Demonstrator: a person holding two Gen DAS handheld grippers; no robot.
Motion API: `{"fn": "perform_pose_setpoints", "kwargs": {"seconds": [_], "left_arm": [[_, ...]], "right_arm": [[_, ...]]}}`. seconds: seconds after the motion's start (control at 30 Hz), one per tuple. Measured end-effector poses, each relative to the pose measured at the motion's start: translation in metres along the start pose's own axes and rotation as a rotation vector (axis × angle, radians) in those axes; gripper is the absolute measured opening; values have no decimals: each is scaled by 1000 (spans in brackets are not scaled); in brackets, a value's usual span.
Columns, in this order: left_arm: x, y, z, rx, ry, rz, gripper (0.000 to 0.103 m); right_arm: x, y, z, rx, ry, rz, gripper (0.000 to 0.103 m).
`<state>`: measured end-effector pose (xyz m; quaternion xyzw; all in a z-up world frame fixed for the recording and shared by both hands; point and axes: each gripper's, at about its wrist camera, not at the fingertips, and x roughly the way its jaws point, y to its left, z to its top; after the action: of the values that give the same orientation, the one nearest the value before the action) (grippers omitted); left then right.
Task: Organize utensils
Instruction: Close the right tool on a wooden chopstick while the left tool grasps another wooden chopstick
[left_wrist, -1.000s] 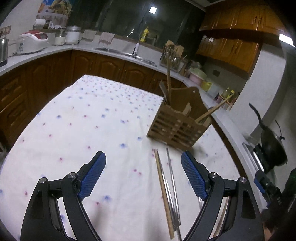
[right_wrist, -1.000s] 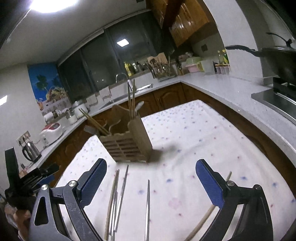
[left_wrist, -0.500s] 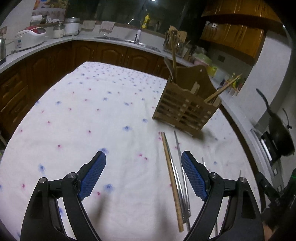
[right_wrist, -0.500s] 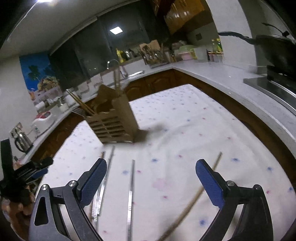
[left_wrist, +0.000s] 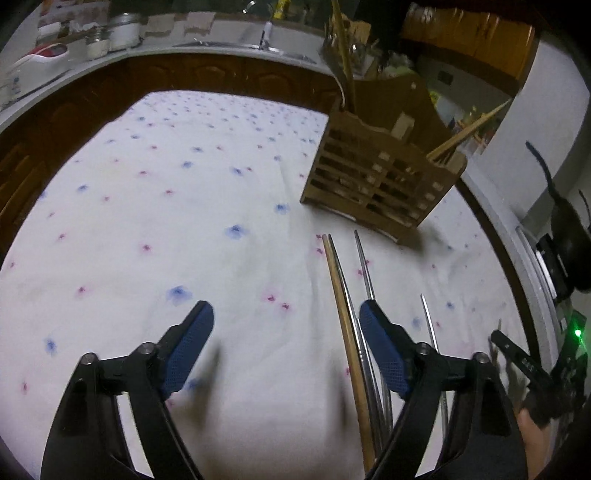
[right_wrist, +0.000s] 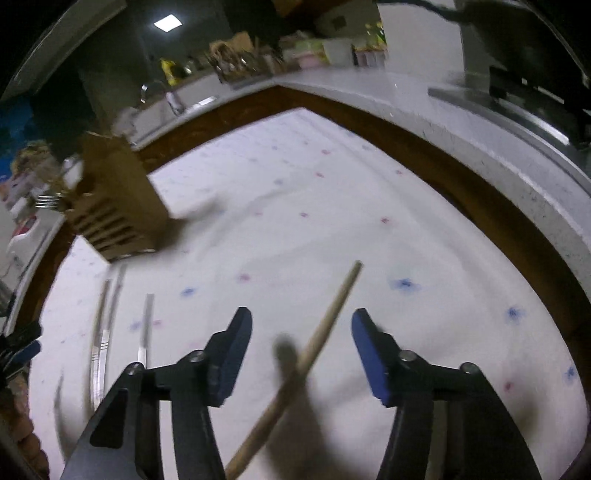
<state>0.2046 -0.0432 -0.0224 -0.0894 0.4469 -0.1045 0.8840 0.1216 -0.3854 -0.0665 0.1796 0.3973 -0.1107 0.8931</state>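
Observation:
A slatted wooden utensil holder (left_wrist: 380, 173) stands on the flowered white tablecloth (left_wrist: 166, 229) with chopsticks and utensils in it; it also shows in the right wrist view (right_wrist: 114, 206). A wooden chopstick (left_wrist: 345, 321) and several metal chopsticks (left_wrist: 364, 269) lie on the cloth in front of it. My left gripper (left_wrist: 286, 343) is open and empty, low over the cloth, its right finger beside these sticks. My right gripper (right_wrist: 301, 350) is open, low over a wooden stick (right_wrist: 325, 325) that lies between its fingers. Metal chopsticks (right_wrist: 146, 325) lie to its left.
A white countertop (right_wrist: 498, 155) with brown cabinets runs around the table. A black pan (left_wrist: 565, 229) and stove stand at the right. A sink, jars and a rice cooker (left_wrist: 40, 59) line the far counter. The right gripper's body (left_wrist: 546, 369) shows at the left view's edge.
Both grippers have dropped toward the cloth and moved forward. The right gripper has come over the wooden stick, which now lies between its open fingers. The left gripper has neared the chopsticks.

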Motion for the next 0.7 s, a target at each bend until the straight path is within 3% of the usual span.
{"fn": "perform_pose_setpoints", "kwargs": {"seconds": [0.07, 0.1, 0.17, 0.5, 0.7], "left_arm": [[11, -4, 4, 13, 27, 1, 75], [17, -6, 7, 19, 37, 2, 73], [26, -10, 11, 31, 53, 2, 69], [78, -32, 31, 102, 142, 21, 35], [79, -36, 30, 148, 115, 20, 32]], "right_arm": [[12, -1, 3, -4, 16, -14, 32], [14, 1, 4, -17, 10, -20, 18], [19, 10, 6, -36, 30, 5, 10], [39, 80, 7, -165, 84, 155, 7], [45, 91, 11, -177, 93, 179, 6]]}}
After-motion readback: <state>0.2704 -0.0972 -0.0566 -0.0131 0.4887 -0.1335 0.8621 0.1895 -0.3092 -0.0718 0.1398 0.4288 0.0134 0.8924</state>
